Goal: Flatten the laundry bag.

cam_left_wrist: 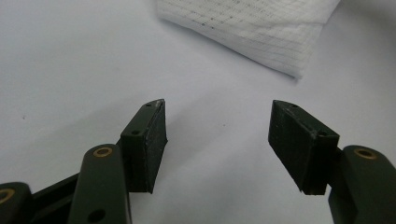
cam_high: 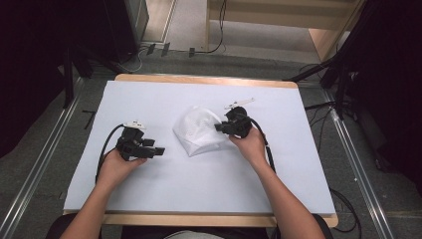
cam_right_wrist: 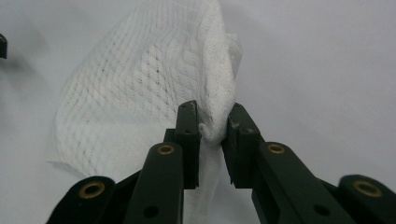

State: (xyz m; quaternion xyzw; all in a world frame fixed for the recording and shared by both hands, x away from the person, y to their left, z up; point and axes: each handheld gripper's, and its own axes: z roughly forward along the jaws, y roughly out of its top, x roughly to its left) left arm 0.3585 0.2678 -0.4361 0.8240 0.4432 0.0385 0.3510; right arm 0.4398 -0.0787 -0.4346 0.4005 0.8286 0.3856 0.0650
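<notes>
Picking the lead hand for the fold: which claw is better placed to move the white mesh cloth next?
Right. The right claw is pinched on a bunched edge of the white mesh cloth. The left claw stands open over bare table, apart from the cloth, so it would probably have to reach first.

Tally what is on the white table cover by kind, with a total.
White mesh cloth: 1
Black hand-held grippers: 2, the left gripper with fingers apart, the right gripper pinching the cloth's edge
Total: 3

White cloth (cam_high: 198, 130) on white-covered table (cam_high: 199, 189)
</notes>
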